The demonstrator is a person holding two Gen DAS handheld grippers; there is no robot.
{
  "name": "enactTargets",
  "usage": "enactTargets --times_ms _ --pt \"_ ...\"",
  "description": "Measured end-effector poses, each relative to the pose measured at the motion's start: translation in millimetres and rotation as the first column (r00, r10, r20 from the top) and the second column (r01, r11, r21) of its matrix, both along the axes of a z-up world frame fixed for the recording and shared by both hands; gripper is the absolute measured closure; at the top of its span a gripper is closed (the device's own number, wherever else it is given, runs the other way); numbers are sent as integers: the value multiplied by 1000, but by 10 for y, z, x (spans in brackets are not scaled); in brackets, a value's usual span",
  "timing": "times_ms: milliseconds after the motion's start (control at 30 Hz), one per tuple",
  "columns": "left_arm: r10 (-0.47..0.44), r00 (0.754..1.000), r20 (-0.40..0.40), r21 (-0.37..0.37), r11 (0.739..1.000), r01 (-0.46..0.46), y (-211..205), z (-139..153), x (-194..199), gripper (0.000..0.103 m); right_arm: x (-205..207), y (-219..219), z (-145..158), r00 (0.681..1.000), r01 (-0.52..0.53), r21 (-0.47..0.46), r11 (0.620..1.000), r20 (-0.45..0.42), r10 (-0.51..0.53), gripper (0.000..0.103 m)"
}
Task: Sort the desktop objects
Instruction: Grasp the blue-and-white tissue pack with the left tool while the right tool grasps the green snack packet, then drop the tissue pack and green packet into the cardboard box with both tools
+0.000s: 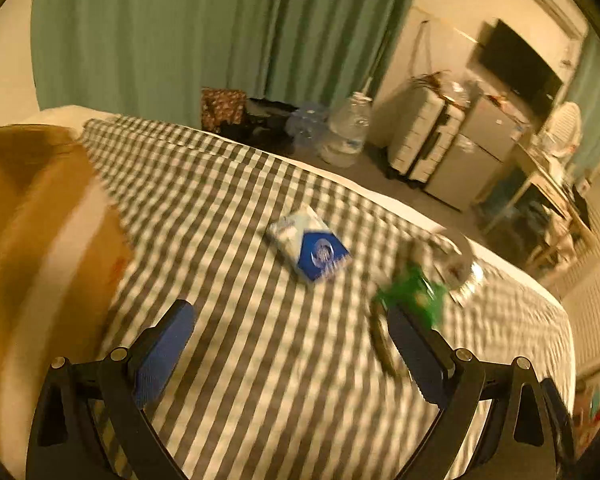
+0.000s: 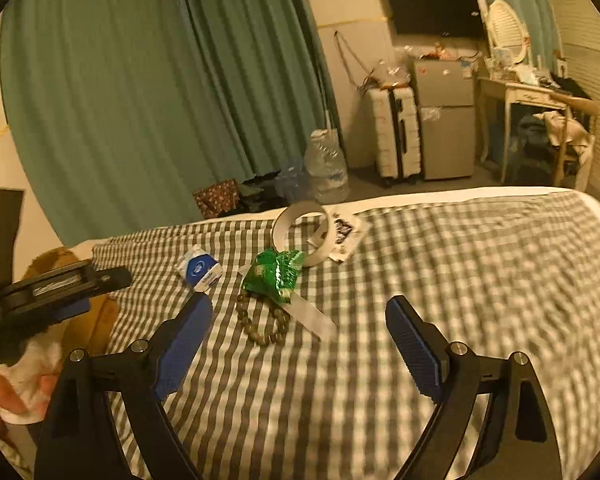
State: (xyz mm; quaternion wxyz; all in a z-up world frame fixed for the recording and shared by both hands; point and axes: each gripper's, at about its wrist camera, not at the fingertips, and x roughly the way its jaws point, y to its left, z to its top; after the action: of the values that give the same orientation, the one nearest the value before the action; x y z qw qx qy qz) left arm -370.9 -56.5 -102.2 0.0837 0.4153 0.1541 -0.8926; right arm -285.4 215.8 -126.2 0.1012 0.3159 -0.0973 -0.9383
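**Crowded pile, blurred left view**

Both grippers, left (image 1: 288,332) and right (image 2: 300,328), hang over the checked bed (image 2: 460,280) with jaws wide apart, holding nothing. At frame centre the green packet (image 2: 278,276) overlaps the beads (image 2: 262,322) and touches the tape roll (image 2: 302,232); the tissue pack (image 2: 200,270) lies just left. Grabbing the packet may well drag the beads; the box (image 1: 40,240) sits far left
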Motion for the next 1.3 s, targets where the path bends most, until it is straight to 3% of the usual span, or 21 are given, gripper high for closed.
enactTargets --times_ms 167,300,333,367,400,433,467,600,1000,1167,1300 --pt "15 995 94 16 1000 -17 -108 -417 -677 3 -658 -290 -348 996 -55 -8 998 71 56 14" --pt "29 990 136 13 999 -31 -112 -652 -993 5 -1110 -480 -713 980 -41 -25 999 192 45 15" --pt "15 990 143 7 1000 -16 -94 -699 -1038 14 -1145 -501 -775 977 -36 -19 999 210 39 29" --pt "-28 989 145 5 1000 27 -49 -761 -1086 31 -1139 -526 -816 976 -52 -17 999 211 54 62" --pt "-62 988 143 -9 998 64 -7 -773 -1099 35 -1077 -528 -804 981 -44 -4 999 188 44 62" --pt "-100 987 124 -41 994 106 49 -746 -1070 53 -1008 -524 -785 984 -36 16 999 175 33 64" --pt "-128 985 116 -41 990 133 77 -721 -1033 63 -902 -518 -752 986 -36 34 999 162 30 65" --pt "-198 974 109 4 980 198 75 -640 -706 83 -504 -465 -591 990 -38 73 997 137 28 66" --pt "-312 945 93 -52 947 318 373 -6 1015 84 890 -294 12 991 76 37 996 107 -80 66" --pt "-335 941 42 -51 940 337 291 360 1604 84 1214 -451 295 995 59 68 996 73 -64 66" --pt "-309 951 -9 -51 950 308 77 682 1866 84 1523 -696 516 999 2 53 999 54 -5 66"
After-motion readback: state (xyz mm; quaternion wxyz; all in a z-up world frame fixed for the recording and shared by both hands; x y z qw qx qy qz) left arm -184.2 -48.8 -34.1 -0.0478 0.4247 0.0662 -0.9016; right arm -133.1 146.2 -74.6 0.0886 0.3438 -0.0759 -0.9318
